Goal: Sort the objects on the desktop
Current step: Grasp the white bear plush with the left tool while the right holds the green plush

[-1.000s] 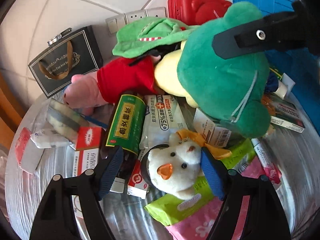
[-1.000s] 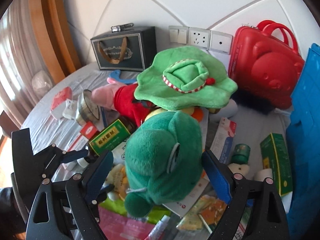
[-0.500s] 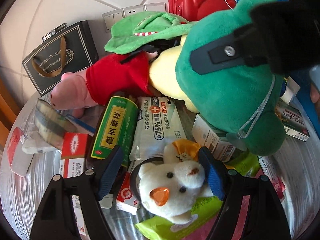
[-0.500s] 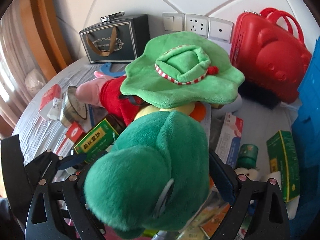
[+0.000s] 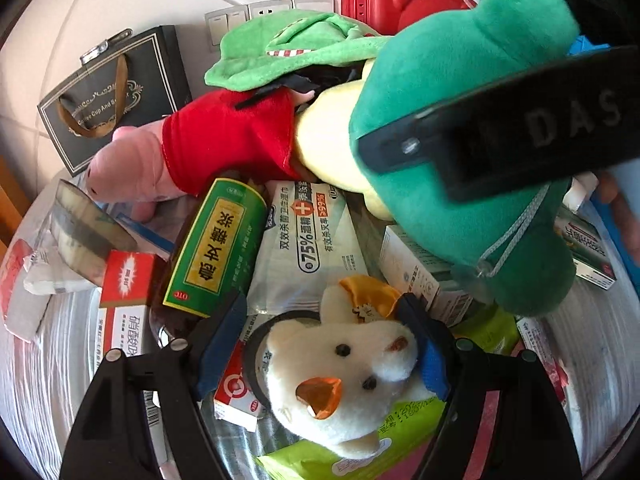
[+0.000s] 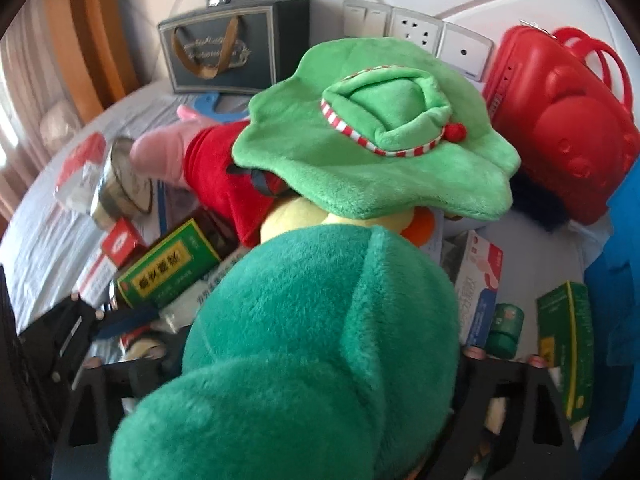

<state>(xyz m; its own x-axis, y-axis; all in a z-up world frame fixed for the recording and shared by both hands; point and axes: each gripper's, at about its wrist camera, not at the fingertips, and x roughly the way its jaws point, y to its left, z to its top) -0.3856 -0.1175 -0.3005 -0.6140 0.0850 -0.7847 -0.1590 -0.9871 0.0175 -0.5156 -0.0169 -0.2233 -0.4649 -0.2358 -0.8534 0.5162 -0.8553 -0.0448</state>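
Observation:
A small white plush duck point(image 5: 340, 376) with an orange beak lies between the fingers of my left gripper point(image 5: 324, 344), whose blue pads touch or nearly touch its sides; the jaws stand wide. A big dark green plush toy point(image 6: 312, 344) fills the space between the fingers of my right gripper point(image 6: 316, 364), which closes on its body. It also shows in the left wrist view point(image 5: 460, 128), with the right gripper's black finger across it. A light green plush hat point(image 6: 372, 128) and a pink and red plush point(image 5: 192, 148) lie behind.
The table is crowded: a green medicine box point(image 5: 216, 248), a wipes pack point(image 5: 312, 240), red-white boxes point(image 5: 124, 292), a clock point(image 6: 120, 184), a dark gift bag point(image 6: 232, 48), a red toy suitcase point(image 6: 560, 112), a blue crate point(image 6: 624, 272), a green box point(image 6: 568, 344).
My right gripper has moved in around the dark green plush, which now fills its view. My left gripper has moved forward so the white duck sits deeper between its fingers.

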